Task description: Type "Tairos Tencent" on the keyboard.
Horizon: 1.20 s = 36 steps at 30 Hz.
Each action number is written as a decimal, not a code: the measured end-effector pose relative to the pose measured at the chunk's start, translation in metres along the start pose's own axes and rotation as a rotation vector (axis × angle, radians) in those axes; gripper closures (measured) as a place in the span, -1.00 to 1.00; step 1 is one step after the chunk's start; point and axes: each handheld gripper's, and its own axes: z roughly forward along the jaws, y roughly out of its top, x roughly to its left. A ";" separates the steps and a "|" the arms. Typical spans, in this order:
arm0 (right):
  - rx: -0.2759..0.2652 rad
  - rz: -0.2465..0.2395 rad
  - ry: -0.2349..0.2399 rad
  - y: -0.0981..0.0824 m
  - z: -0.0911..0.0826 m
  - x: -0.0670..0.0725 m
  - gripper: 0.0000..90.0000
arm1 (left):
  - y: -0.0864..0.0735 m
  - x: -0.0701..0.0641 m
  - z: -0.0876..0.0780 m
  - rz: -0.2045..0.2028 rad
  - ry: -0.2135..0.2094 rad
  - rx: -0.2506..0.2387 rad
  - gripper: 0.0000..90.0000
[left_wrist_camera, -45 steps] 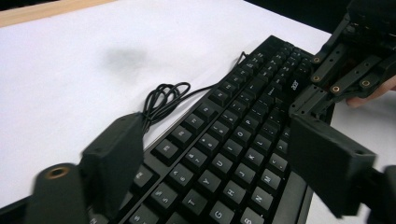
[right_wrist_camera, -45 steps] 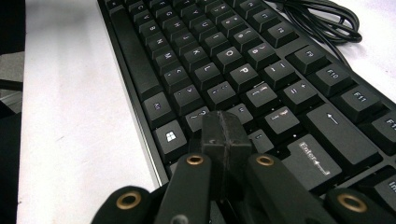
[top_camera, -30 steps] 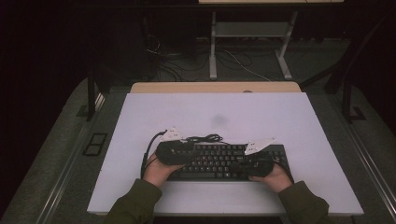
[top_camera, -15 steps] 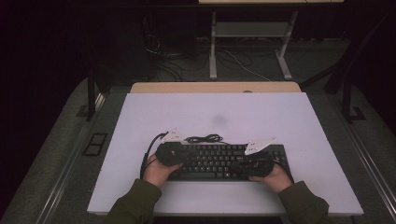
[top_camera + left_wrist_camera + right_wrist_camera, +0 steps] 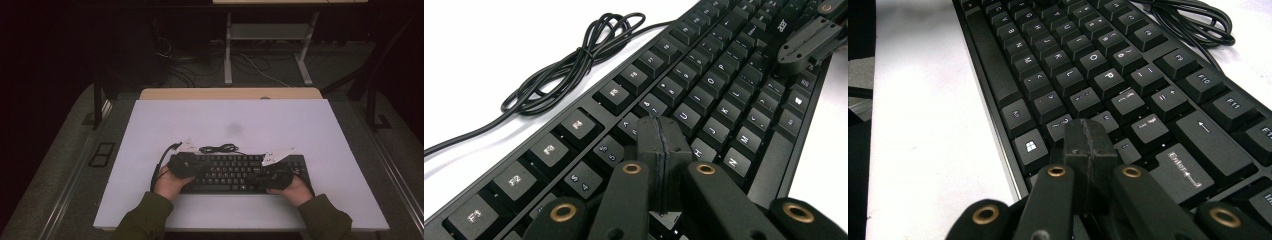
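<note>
I have a gripper in each hand, both resting over the black keyboard point(image 5: 240, 172), which lies on the near half of the white table point(image 5: 230, 125), its long side running across in front of me. My left gripper point(image 5: 184, 164) sits over the keyboard's left end; in the left gripper view its two jaws are pressed flat together with nothing between them, the tip point(image 5: 661, 142) sitting just above the letter keys near the H. They have just finished closing, with nothing between them. My right gripper point(image 5: 274, 172) sits over the right part of the key block; in the right gripper view its jaws are likewise squeezed together on nothing, the tip point(image 5: 1088, 142) low over the keys just to the left of the Enter key point(image 5: 1180, 172), with the Windows key point(image 5: 1030, 146) beside it toward the keyboard's near edge. The keyboard's cable point(image 5: 218, 148) lies in a loose bundle on the table just behind the function row, touching nothing but the tabletop. My sleeves come in from the near edge, one on each side
</note>
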 end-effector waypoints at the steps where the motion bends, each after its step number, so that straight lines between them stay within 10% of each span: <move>1: 0.000 0.001 0.001 0.000 0.000 0.000 0.99 | 0.000 0.000 0.001 0.000 0.002 0.001 0.98; 28: 0.000 0.001 0.000 0.000 0.000 0.000 0.99 | 0.002 -0.003 -0.003 0.004 -0.011 -0.006 0.98; 36: -0.001 0.004 0.001 0.000 0.000 0.000 0.99 | 0.000 -0.005 -0.013 0.011 0.003 -0.038 0.64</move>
